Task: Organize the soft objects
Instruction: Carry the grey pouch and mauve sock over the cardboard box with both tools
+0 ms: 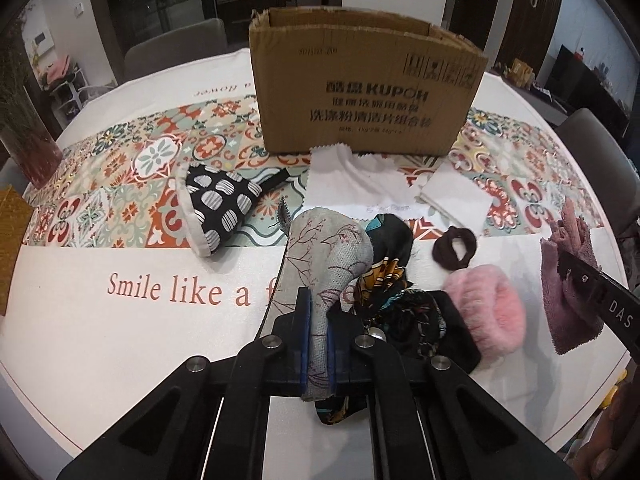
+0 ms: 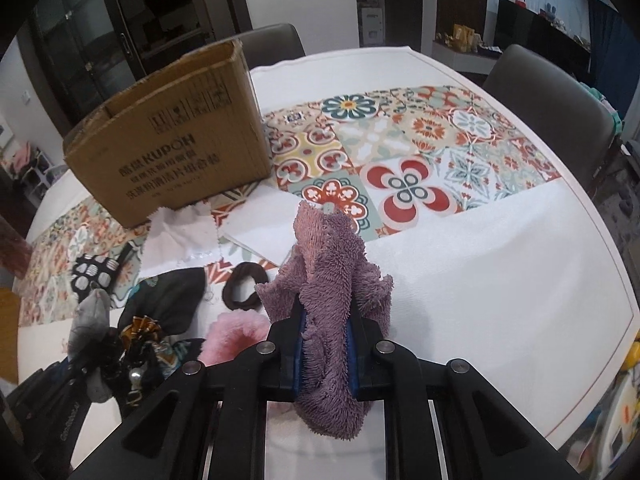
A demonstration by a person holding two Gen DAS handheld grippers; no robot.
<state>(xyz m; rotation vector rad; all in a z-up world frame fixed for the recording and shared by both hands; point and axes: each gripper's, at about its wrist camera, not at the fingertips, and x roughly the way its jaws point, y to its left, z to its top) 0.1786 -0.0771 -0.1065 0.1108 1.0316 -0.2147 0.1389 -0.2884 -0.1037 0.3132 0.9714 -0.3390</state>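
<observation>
Evidently both tools had pinched one soft item each, likely for dropping into open brown cardboard box (image 1: 360,88) at far side of tabletop (image 1: 120,340). Left tool (image 1: 318,344) nearly closed on grey linen pouch with branch print (image 1: 332,256), held clear of tabletop. Right tool (image 2: 324,356) clamped on mauve shaggy terry cloth (image 2: 332,280), bunched, edges flopping. Pink fluffy scrunchie (image 1: 486,308), brown hair tie (image 1: 454,248), dark patterned scarf (image 1: 394,280) lay near, between tools.

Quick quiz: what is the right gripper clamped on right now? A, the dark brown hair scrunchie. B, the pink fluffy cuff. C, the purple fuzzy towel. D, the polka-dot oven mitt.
C: in the right wrist view the right gripper is shut on the purple fuzzy towel, whose pile bulges out above and below the blue pads.
</observation>
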